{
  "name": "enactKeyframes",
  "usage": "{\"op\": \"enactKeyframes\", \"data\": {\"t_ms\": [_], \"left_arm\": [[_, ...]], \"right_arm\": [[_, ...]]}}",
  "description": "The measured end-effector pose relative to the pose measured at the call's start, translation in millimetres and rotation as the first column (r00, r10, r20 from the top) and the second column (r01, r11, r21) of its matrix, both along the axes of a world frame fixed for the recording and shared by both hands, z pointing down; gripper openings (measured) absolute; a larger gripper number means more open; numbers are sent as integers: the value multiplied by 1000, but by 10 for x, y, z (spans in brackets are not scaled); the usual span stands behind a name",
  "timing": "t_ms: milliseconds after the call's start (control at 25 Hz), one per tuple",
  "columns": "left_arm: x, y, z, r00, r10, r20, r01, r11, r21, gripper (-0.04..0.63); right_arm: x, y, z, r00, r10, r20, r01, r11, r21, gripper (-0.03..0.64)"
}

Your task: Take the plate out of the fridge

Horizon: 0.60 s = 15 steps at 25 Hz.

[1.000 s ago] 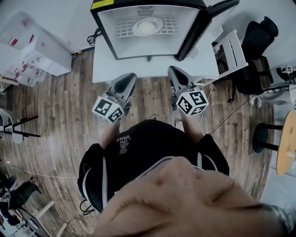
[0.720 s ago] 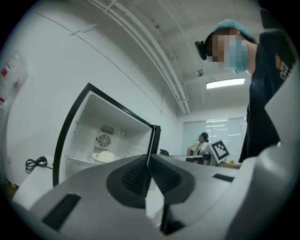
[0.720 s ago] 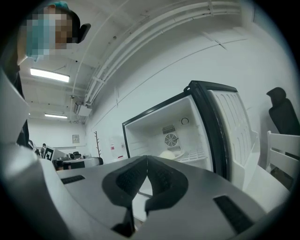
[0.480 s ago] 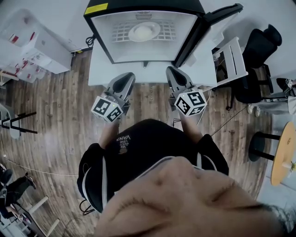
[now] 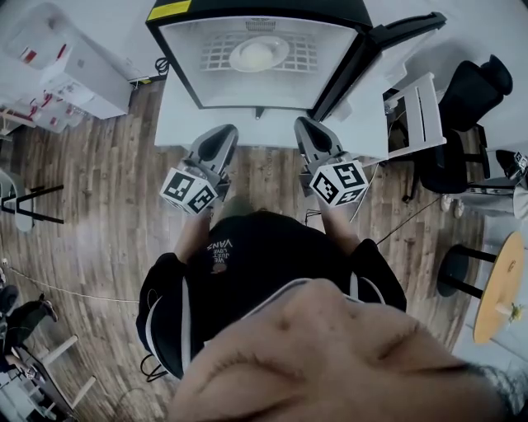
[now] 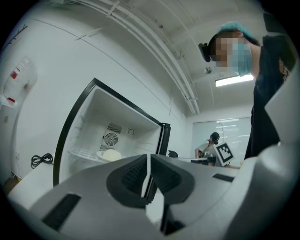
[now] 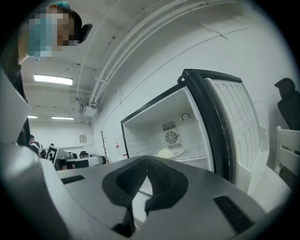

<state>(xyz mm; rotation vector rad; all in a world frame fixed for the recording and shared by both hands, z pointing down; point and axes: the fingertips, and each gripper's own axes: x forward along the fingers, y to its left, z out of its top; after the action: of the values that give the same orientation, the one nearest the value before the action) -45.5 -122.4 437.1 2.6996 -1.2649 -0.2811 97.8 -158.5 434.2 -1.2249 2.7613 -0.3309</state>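
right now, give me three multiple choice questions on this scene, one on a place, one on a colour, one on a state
1. Where is the plate?
A. on the wire shelf inside the fridge
B. on top of it
C. under it

2. What colour is the fridge's outer shell?
A. red
B. black
C. green

3. How is the fridge door?
A. shut
B. taken off
C. swung open

Answers:
1 A, it lies on the shelf within the white walls.
2 B, a black shell edges the white inside.
3 C, the door stands aside and the inside shows.
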Motion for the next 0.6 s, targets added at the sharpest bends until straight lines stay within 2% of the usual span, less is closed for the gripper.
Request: {"op": "enactKeyframes", "data": {"t_ms": [600], "left_arm": [[32, -524, 12, 997, 68, -25, -69, 997, -32, 31]], "right_arm": [[38, -316, 36, 997, 69, -20, -70, 997, -32, 11]]}}
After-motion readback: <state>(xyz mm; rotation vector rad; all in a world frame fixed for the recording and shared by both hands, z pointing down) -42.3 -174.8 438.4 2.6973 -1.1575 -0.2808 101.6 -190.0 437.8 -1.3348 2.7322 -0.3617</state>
